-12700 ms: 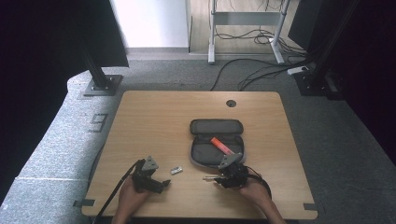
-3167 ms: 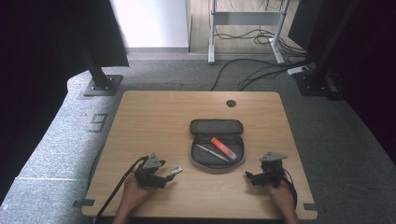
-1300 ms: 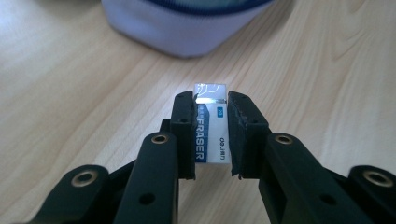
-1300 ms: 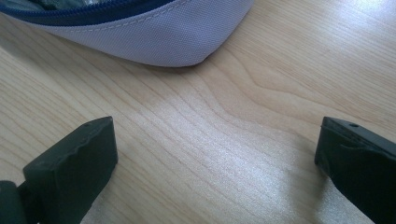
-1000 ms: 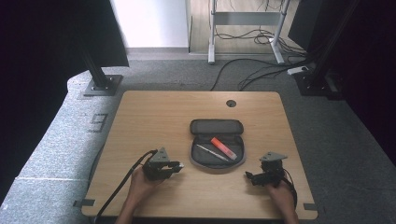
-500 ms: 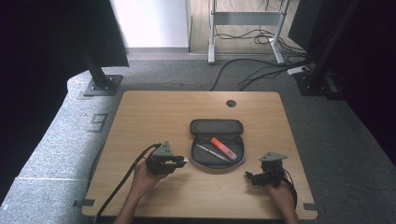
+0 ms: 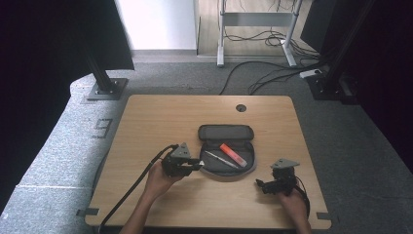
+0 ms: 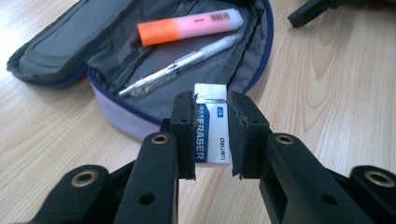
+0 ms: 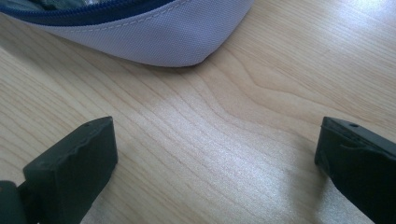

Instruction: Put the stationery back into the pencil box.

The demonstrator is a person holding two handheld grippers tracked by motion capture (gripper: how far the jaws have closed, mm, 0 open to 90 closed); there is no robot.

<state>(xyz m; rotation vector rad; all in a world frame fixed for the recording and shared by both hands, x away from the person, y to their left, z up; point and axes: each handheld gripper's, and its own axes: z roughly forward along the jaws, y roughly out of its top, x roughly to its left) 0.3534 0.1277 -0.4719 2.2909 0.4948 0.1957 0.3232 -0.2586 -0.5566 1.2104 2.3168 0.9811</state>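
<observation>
My left gripper [image 8: 211,135] is shut on a white eraser [image 8: 211,122] with a blue label, held just above the near rim of the open grey pencil case [image 8: 116,60]. In the high view the left gripper [image 7: 198,164] sits at the case's [image 7: 226,168] left edge. Inside the case lie an orange-pink highlighter [image 8: 189,27] [image 7: 233,154] and a clear pen [image 8: 180,65] [image 7: 216,159]. My right gripper [image 9: 215,158] [image 7: 260,185] rests low over the wood at the case's right, jaws wide apart with nothing between them; the case's pale outer wall [image 9: 154,37] lies ahead of it.
The wooden table [image 7: 160,122] has a round cable hole [image 7: 240,107] at the back. Black stand bases [image 7: 106,87] and cables lie on the grey floor beyond. A cable [image 7: 134,187] trails from the left gripper off the front edge.
My left gripper has moved right and up with the eraser, from the table's bare wood to the case's left rim. The right gripper has stayed put.
</observation>
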